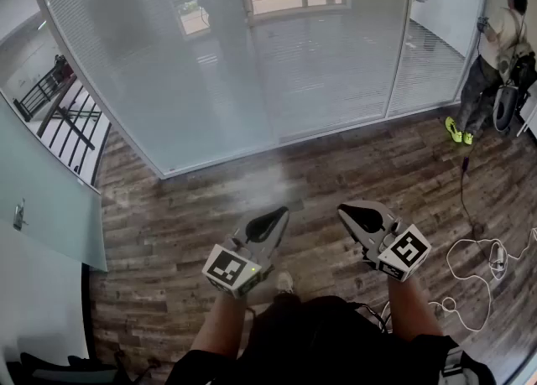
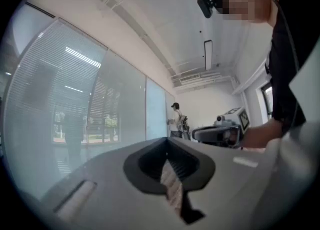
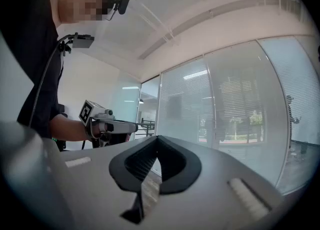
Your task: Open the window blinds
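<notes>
A: Tools?
B: My left tool [image 1: 282,212] and right tool [image 1: 344,209] are both closed, empty
A: Window blinds [image 1: 210,65]?
B: Ahead, behind glass, well apart. Slats likely thin, bendable; I'd take a cord or wand, none visible

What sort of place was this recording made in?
Probably an office or lab interior, going by the full-height white slatted window blinds, the dark wood-plank floor and the long white ceiling light strip.

Dark wood-plank floor [image 1: 185,207] fills the lower frame — a white cable [image 1: 449,262] loops at right, a person [image 1: 493,48] stands upper right.
</notes>
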Tool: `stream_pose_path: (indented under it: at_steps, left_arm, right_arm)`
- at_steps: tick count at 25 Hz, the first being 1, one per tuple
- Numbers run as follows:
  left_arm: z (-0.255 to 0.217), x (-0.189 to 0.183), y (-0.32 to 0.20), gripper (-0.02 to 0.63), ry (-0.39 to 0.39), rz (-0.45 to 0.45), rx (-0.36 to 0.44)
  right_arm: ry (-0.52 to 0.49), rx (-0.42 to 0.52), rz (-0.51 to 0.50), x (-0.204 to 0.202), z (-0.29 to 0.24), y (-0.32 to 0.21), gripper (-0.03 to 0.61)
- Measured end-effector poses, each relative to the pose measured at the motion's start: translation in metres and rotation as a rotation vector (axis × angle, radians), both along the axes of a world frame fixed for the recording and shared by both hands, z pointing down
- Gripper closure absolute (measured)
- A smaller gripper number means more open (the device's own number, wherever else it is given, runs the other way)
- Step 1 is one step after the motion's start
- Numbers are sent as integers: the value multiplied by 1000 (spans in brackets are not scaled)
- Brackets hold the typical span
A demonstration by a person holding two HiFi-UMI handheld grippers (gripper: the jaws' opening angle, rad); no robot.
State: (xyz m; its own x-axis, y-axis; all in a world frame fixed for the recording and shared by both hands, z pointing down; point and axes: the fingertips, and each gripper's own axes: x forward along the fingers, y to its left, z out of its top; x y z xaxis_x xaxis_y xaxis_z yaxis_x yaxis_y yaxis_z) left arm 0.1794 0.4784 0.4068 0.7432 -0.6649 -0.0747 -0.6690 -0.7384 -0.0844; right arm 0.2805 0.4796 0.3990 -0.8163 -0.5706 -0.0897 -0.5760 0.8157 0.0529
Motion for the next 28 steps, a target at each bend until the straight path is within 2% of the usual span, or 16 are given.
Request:
stream_pose_path:
  at_steps: [3, 15, 19, 24, 28]
  left_arm:
    - [-4, 5, 2, 611, -9, 3, -48]
    - [7, 2, -5, 611, -6, 9, -20]
    - [1, 12, -1, 611, -28, 29, -56]
    - [15, 7, -5, 611, -45, 30, -18]
    - [16, 5, -5, 611, -45, 17, -60]
  right_arm:
    - [-20, -13, -7, 2, 0, -2, 574]
    - [-4, -19, -74, -9, 14, 4, 574]
    - [-45, -2, -76, -4, 10, 2, 572]
    - [-40, -20, -52, -3, 12, -4, 572]
    - [-44, -10, -60, -8, 8, -7, 572]
